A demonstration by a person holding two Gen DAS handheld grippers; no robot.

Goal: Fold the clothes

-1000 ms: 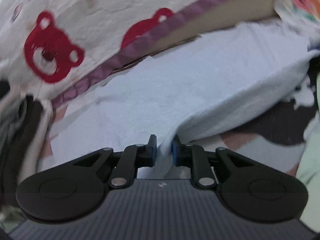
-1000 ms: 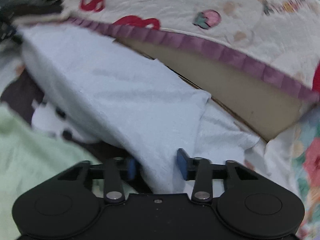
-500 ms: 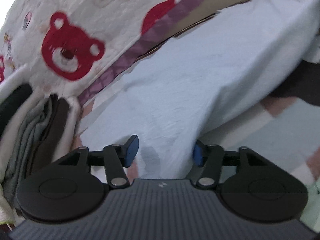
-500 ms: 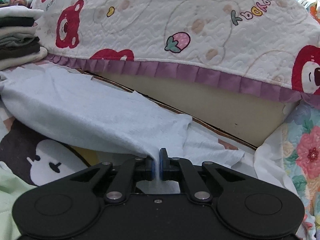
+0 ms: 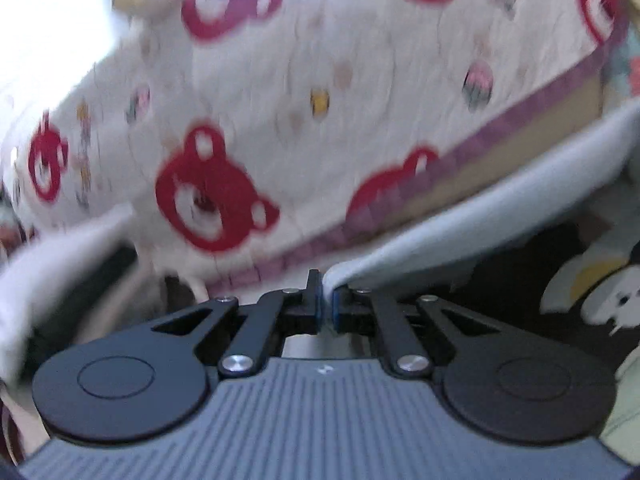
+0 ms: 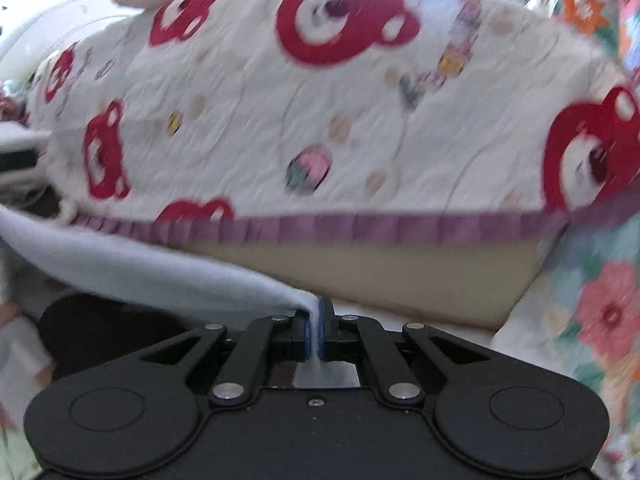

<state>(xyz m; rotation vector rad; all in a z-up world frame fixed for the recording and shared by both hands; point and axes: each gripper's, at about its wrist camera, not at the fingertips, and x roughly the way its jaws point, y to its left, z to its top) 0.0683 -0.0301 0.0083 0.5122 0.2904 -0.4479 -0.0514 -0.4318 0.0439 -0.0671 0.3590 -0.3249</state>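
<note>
A pale blue garment [image 5: 472,220] hangs stretched between my two grippers, lifted off the bed. My left gripper [image 5: 327,304] is shut on one edge of it, and the cloth runs up and to the right from the blue pads. In the right wrist view my right gripper [image 6: 314,330] is shut on the other edge of the pale blue garment [image 6: 132,268], which sweeps away to the left. Both views are blurred by motion.
A quilted white cover with red bears and a purple frill [image 6: 320,120] rises behind, over a beige mattress side [image 6: 380,276]. A dark cartoon-print sheet [image 5: 560,280] lies below. Floral bedding [image 6: 600,300] is at the right. Folded clothes [image 5: 60,280] sit at the left.
Both grippers have risen, lifting the pale blue garment off the bed. The left gripper's jaws, wide half a second ago, have closed on the cloth. The right gripper stayed shut on its edge.
</note>
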